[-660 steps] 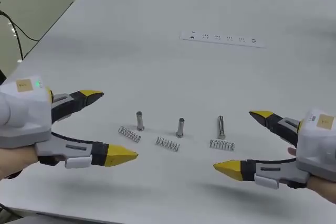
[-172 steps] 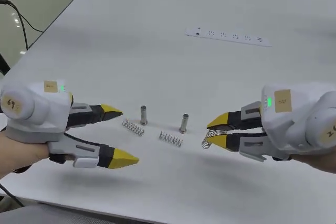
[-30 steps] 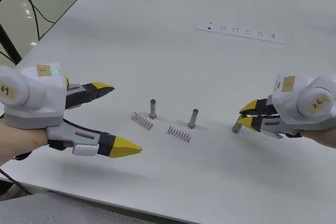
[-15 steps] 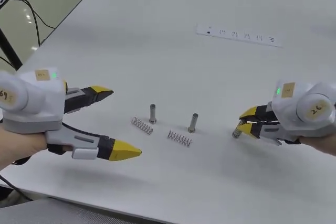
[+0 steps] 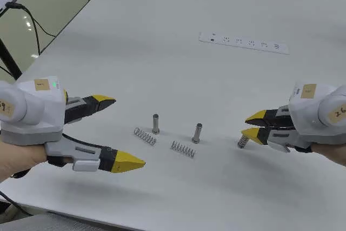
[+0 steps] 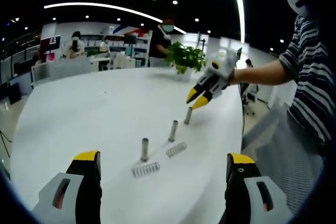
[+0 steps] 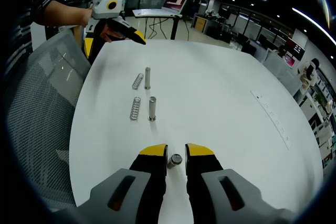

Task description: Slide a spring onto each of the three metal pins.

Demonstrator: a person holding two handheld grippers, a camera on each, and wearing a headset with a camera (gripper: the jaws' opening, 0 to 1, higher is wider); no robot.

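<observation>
Three short metal pins stand in a row on the white table (image 5: 162,52). The left pin (image 5: 155,123) and the middle pin (image 5: 197,132) are bare, and a loose spring (image 5: 145,136) (image 5: 182,149) lies in front of each. The right pin (image 5: 243,142) has a spring around it and leans a little. My right gripper (image 5: 251,125) hovers just over that pin with its jaws a narrow gap apart. From above, the pin's top (image 7: 174,160) sits low between them. My left gripper (image 5: 116,131) is wide open and holds nothing, left of the row (image 6: 144,149).
A white power strip (image 5: 243,43) lies flat at the far side of the table. The table's near edge runs close under both grippers. A mesh chair (image 7: 47,108) stands beside the table, and a person stands far behind it (image 6: 167,40).
My right gripper has drawn back a little to the right, so the right pin with its spring stands clear below the tips. The left gripper stays open in place.
</observation>
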